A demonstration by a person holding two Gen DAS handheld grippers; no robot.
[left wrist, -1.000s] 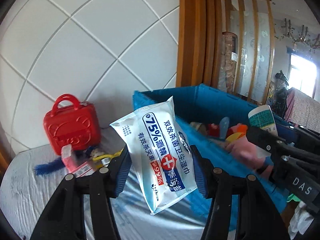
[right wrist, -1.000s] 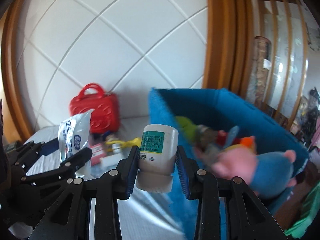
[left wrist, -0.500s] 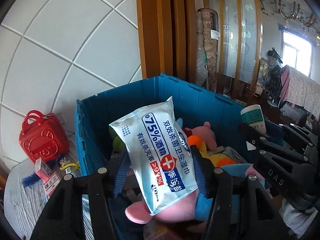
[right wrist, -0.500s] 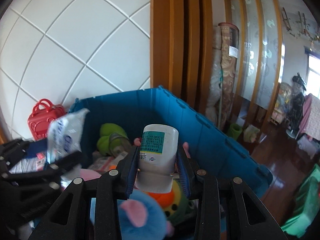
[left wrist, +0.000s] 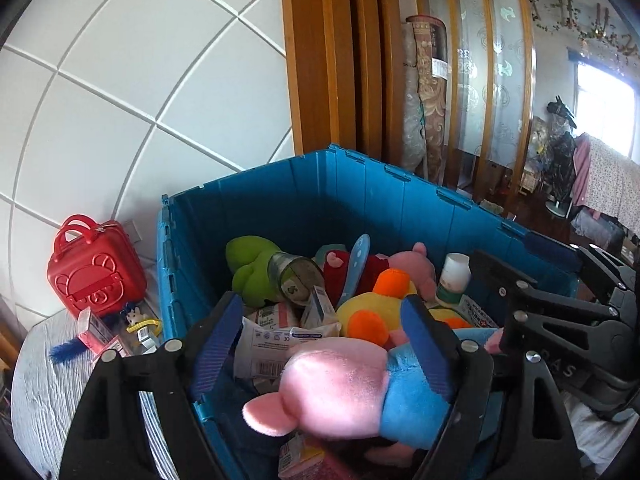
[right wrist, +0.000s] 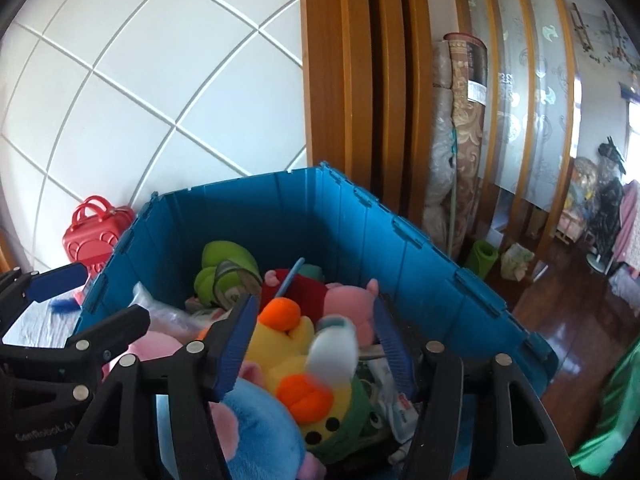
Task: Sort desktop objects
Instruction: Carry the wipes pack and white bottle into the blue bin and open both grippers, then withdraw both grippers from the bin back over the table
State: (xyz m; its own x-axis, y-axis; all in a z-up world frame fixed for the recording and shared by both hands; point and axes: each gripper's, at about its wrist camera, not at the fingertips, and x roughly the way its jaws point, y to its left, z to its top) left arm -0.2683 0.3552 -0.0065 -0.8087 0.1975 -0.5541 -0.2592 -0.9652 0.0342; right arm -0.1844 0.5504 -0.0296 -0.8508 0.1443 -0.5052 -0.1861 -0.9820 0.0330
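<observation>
Both grippers hover over a blue crate full of plush toys. My left gripper is open and empty above a pink and blue pig plush. The wipes pack lies in the crate, label side down. My right gripper is open. The white bottle shows blurred between its fingers, falling onto the yellow duck plush; in the left wrist view the bottle sits among the toys.
A red toy suitcase stands left of the crate on the grey table cloth, with small boxes and a blue feather beside it. A wooden partition and a rolled rug stand behind the crate.
Both grippers opened over the crate. The wipes pack dropped from the left gripper into the crate, and the white bottle left the right gripper.
</observation>
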